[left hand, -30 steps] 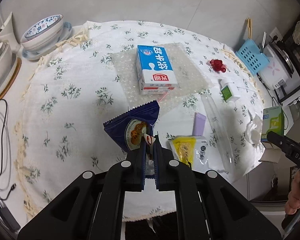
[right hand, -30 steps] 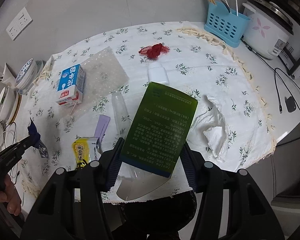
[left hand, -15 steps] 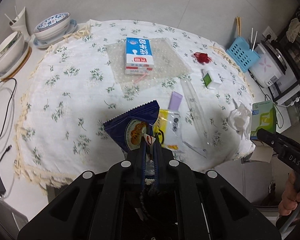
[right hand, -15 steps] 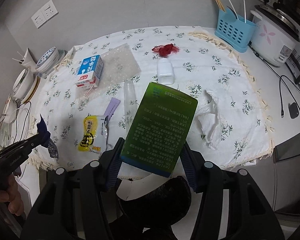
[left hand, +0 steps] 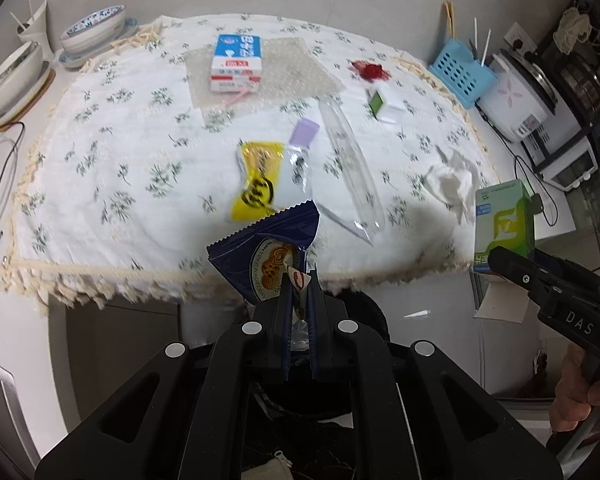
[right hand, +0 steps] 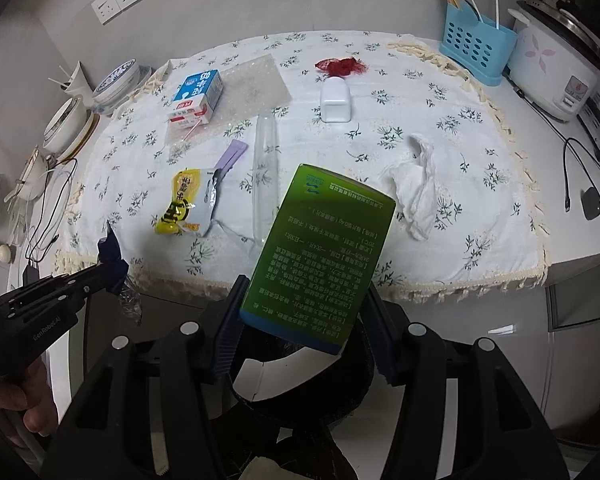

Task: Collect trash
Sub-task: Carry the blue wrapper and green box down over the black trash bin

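Right wrist view: milk carton [right hand: 196,98], tissue [right hand: 416,188] litter tablecloth [right hand: 480,152].

Glossy foil snack wrapper [left hand: 268,248]; glossy card green box [right hand: 320,256]; matt floral cloth tablecloth [right hand: 460,152].

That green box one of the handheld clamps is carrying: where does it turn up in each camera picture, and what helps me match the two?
Left wrist view: the green box is at the right edge, pinched by the right gripper.
Right wrist view: it fills the lower middle, tilted, between that gripper's fingers.
Shared landmark: the blue-and-white milk carton lying on the flowered tablecloth.
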### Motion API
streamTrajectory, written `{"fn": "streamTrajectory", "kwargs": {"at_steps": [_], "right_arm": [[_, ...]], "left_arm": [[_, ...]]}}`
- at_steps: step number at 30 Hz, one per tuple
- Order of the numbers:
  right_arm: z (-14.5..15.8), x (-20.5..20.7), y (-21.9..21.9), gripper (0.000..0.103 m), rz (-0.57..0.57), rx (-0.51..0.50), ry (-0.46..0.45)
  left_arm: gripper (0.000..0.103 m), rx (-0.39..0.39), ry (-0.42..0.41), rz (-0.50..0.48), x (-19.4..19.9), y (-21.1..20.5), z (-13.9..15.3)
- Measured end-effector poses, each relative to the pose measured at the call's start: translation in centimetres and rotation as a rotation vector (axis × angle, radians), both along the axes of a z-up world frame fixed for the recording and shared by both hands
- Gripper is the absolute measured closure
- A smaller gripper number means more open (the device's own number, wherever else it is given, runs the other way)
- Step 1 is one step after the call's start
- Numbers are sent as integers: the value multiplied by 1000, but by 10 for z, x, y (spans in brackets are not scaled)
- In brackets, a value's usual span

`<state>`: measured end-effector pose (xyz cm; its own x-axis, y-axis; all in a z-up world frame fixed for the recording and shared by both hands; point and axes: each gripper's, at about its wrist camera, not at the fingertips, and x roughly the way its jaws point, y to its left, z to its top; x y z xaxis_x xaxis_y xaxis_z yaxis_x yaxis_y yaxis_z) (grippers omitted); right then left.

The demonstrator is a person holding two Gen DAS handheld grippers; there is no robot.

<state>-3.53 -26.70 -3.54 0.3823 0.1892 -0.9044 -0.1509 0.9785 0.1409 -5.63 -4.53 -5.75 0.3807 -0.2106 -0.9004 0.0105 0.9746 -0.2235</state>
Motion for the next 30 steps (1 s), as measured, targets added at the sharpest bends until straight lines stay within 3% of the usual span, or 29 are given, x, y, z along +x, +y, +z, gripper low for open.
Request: {"fn": "streamTrajectory", "kwargs": {"at_steps": [15, 30], "right_arm": [[-51, -48, -9, 51, 51, -15, 61], [-111, -61, -12, 51, 62, -40, 88]], "left_arm": [[97, -20, 61, -15, -49, -31, -54], [97, 8, 81, -3, -60, -48, -109]]}}
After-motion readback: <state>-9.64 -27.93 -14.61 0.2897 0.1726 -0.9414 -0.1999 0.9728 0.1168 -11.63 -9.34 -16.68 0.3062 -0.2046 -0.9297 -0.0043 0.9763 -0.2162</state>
